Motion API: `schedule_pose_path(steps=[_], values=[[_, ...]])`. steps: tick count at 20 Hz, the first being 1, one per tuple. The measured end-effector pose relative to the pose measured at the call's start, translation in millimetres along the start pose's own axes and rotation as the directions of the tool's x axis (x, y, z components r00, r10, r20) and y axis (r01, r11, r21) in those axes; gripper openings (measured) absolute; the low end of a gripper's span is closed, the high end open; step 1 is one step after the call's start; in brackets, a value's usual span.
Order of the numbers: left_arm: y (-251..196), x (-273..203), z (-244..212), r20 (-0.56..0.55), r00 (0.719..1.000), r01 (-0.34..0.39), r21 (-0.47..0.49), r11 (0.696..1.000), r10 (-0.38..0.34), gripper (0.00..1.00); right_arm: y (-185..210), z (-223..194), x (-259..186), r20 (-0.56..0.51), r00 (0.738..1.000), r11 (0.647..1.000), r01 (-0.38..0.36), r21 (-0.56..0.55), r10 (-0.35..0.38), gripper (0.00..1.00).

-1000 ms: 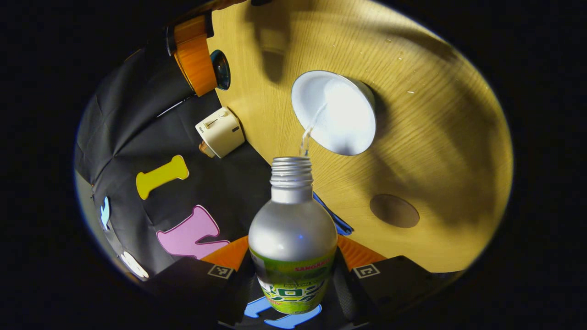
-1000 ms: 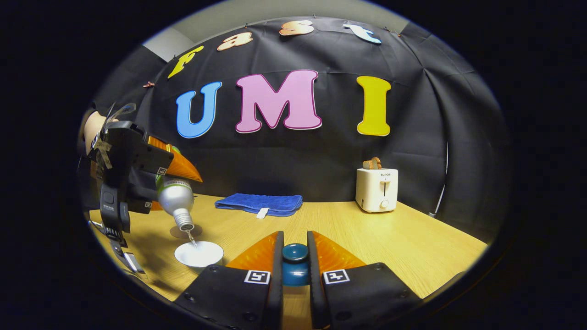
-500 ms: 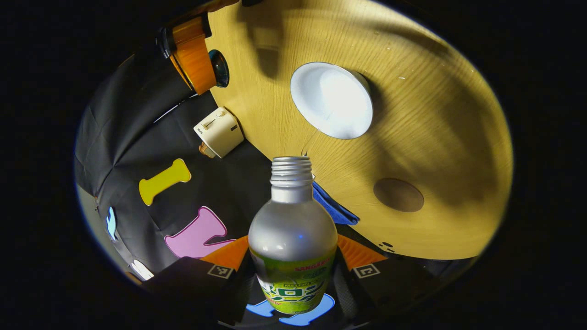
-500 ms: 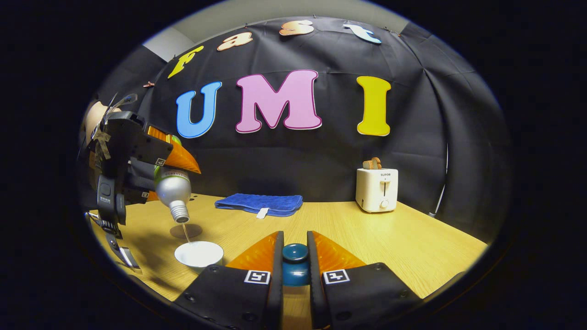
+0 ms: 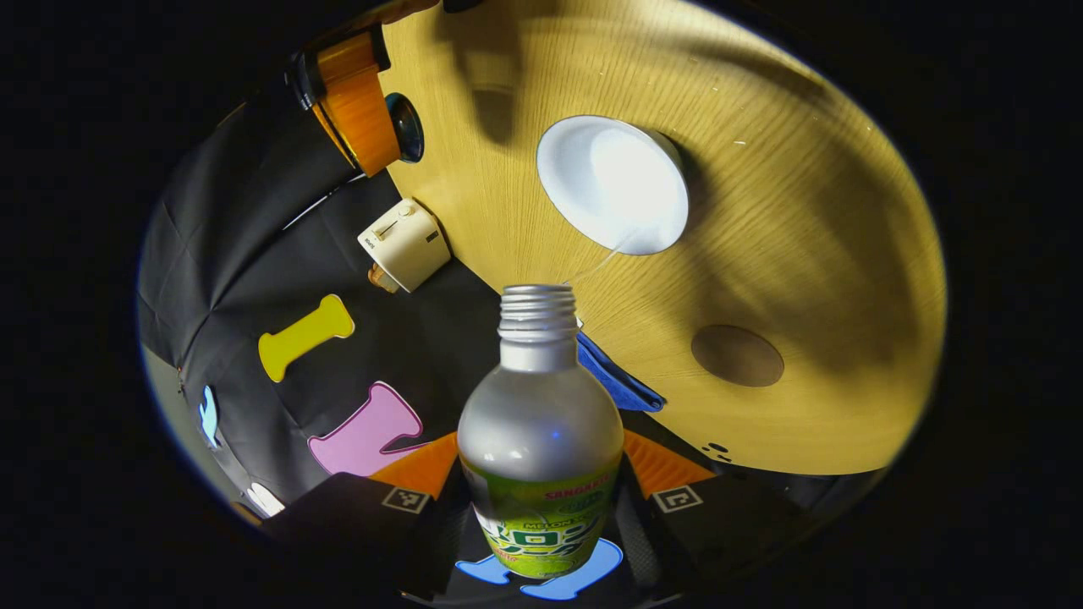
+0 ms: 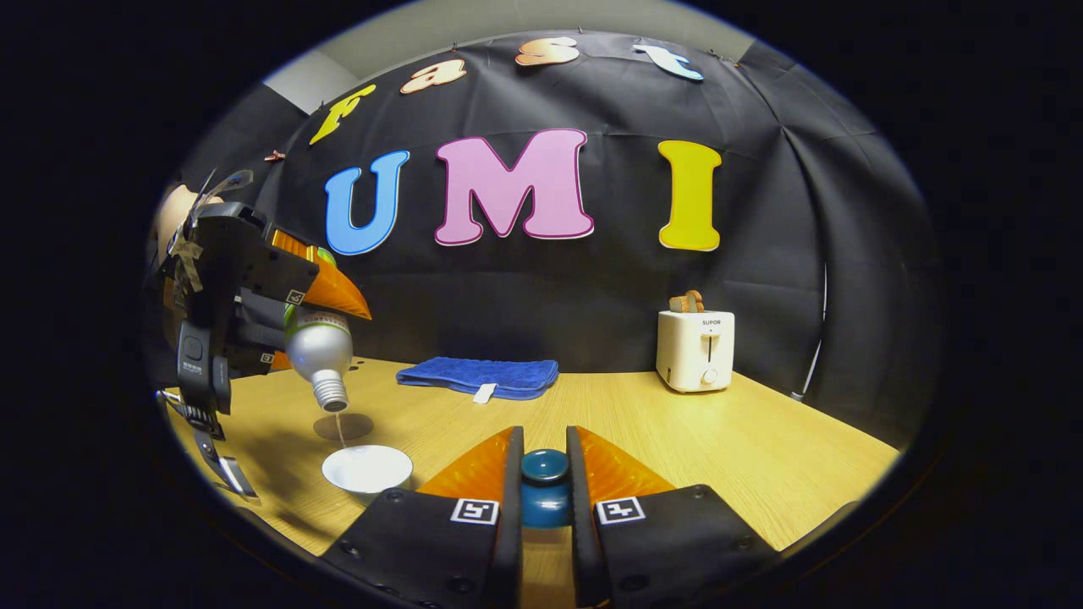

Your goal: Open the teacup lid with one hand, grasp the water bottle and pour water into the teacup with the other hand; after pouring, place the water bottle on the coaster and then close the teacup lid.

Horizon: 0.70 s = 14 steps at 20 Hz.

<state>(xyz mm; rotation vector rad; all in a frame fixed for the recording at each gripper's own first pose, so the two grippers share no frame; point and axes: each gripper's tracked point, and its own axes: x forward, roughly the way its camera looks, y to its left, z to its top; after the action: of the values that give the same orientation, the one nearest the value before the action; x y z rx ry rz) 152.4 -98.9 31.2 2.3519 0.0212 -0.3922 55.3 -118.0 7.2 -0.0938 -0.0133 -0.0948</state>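
Compared with a second ago, the stream from the water bottle (image 5: 539,423) is thinning to a fine thread, and the bottle is sitting slightly higher and less steeply tipped above the teacup (image 5: 613,186). In the right gripper view the water bottle (image 6: 320,351) is slanting with its long axis running from 11 o'clock down to 5 o'clock, mouth pointing down at the teacup (image 6: 367,468) just below it. The left gripper (image 5: 541,482) is clamping the bottle's labelled body between its jaws. The round brown coaster (image 5: 737,356) is lying on the worktop (image 5: 804,211) at about 4 o'clock from the teacup, apart from it. The right gripper (image 6: 544,474) is pinching the dark teal teacup lid (image 6: 544,486) by its knob, jaws pressing on both sides, holding it above the worktop (image 6: 761,440).
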Motion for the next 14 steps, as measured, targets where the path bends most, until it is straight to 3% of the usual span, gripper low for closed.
schedule_pose_path(steps=[11,14], values=[[0.8,1.9,-0.8,-0.004,1.0,0.0,-0.02,1.0,0.0,0.8,-0.4,-0.4,-0.1,0.0,1.0,1.0,0.0,0.0,0.0,0.27],[-0.3,1.1,-3.7,-0.002,1.0,-0.012,-0.082,0.997,0.012,0.8,-0.5,-0.4,0.1,0.0,1.0,1.0,0.0,0.0,0.0,0.27]])
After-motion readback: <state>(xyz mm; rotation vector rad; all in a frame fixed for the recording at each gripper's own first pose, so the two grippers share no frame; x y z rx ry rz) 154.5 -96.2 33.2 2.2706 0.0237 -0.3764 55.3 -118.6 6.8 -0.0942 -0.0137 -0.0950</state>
